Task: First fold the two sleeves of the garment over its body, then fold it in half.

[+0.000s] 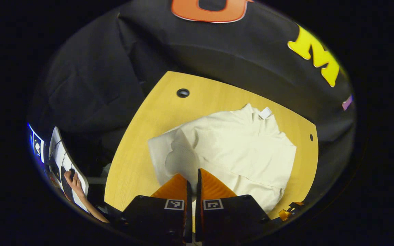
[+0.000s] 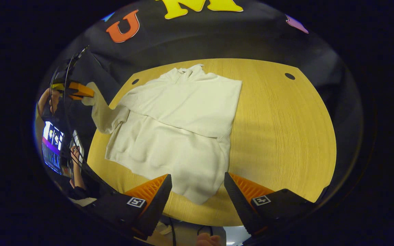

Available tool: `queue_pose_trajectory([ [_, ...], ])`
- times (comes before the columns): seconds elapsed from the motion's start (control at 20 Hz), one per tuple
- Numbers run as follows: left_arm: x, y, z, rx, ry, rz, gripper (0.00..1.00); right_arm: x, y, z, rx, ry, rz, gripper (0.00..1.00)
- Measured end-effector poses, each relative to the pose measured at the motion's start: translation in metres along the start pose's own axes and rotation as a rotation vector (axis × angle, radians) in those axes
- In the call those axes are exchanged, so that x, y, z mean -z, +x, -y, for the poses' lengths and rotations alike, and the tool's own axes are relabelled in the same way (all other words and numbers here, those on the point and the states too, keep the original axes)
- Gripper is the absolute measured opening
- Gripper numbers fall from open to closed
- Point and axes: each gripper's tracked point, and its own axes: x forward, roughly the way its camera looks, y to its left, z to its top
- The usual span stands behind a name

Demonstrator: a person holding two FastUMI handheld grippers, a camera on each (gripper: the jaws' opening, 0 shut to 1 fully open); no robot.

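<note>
The left gripper [image 1: 193, 182] has its jaws pinched on one sleeve [image 2: 98, 112] of the single garment [image 2: 180, 133] on the desk [image 2: 282, 136], while the right gripper [image 2: 198, 186] hangs wide open, empty.

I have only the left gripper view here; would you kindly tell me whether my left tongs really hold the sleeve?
Observer: Yes. The right gripper view shows the left tongs pinching the sleeve at its end, lifted beyond the table edge.
Operator: Thank you. How do the right tongs stand?
Observer: The right tongs are open, above the garment at its near hem, gripping nothing.
Operator: And the other sleeve?
Observer: It lies folded across the body.
</note>
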Motion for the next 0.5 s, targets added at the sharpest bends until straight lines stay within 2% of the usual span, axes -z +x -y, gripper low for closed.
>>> queue_pose_trajectory([
  [0.1, -0.007, 0.009, 0.043, 0.042, 0.039, -0.007, 0.06, 0.002, 0.000, 0.012, 0.005, 0.014, -0.004, 0.96],
  [0.15, -0.006, 0.014, 0.064, 0.055, 0.059, -0.014, 0.06, 0.003, -0.001, 0.018, 0.011, 0.024, -0.005, 0.93],
  [0.35, 0.001, 0.037, 0.139, 0.108, 0.151, -0.046, 0.06, 0.000, -0.006, 0.051, 0.047, 0.073, 0.011, 0.93],
  [0.4, 0.003, 0.044, 0.158, 0.113, 0.169, -0.059, 0.06, 0.000, -0.008, 0.058, 0.049, 0.085, 0.014, 0.96],
  [0.5, 0.005, 0.056, 0.198, 0.145, 0.211, -0.059, 0.06, 0.002, -0.010, 0.075, 0.069, 0.106, 0.024, 0.93],
])
